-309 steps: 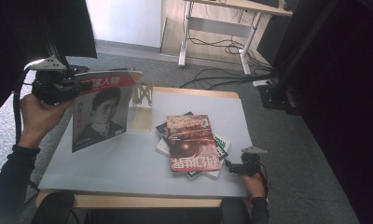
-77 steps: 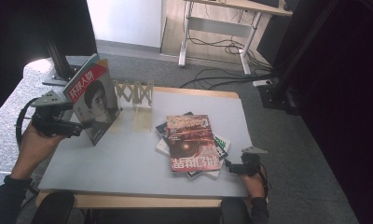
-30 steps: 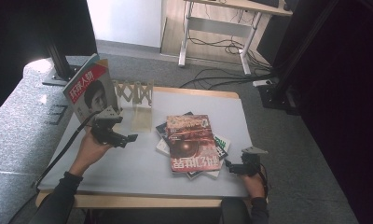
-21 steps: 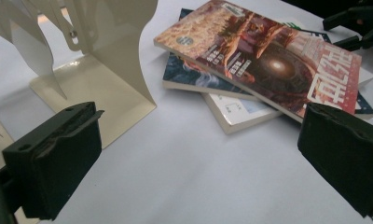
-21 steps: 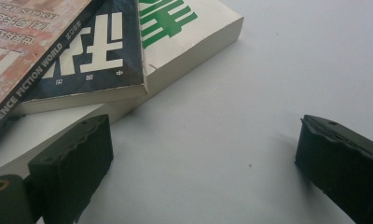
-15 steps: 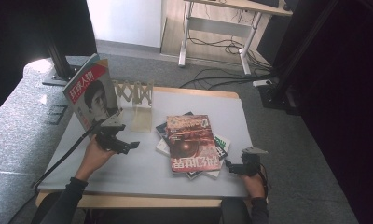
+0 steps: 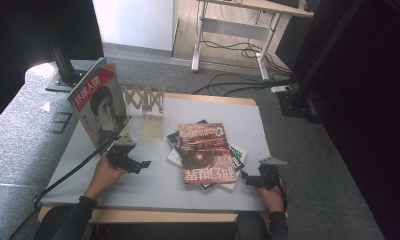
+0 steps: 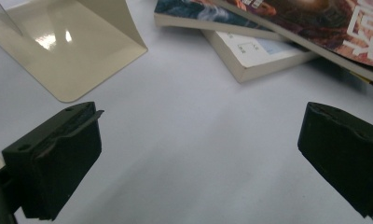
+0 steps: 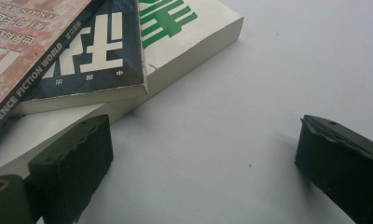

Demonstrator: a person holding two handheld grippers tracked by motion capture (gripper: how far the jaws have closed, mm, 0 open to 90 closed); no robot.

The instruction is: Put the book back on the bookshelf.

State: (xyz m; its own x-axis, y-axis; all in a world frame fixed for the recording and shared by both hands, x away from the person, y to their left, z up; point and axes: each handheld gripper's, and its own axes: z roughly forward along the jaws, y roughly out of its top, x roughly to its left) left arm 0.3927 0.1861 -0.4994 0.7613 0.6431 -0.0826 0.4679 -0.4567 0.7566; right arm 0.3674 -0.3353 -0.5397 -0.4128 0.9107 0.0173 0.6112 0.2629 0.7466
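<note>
A magazine with a red title band and a portrait cover (image 7: 98, 106) stands upright at the table's far left, tilted against a wooden accordion rack (image 7: 143, 96). In front of the rack stands a cream bookend (image 7: 152, 122), whose flat base (image 8: 68, 42) lies ahead of my left jaws. My left gripper (image 7: 142, 164) (image 8: 198, 140) hovers low over bare table, open and empty, pointing toward a stack of books (image 7: 204, 152) (image 8: 268, 42). A red science fiction magazine tops the stack. My right gripper (image 7: 247, 178) (image 9: 208, 158) rests open by the stack's near right corner (image 9: 105, 51).
The grey table (image 7: 153, 185) has a wooden front edge near the person's arms. A cable trails from the left gripper off the table's left side. Beyond the table are a carpeted floor and a desk frame (image 7: 228, 45).
The left gripper let go of the portrait magazine, which now stands against the rack. It then moved right and down toward the book stack. The right gripper stayed put.
</note>
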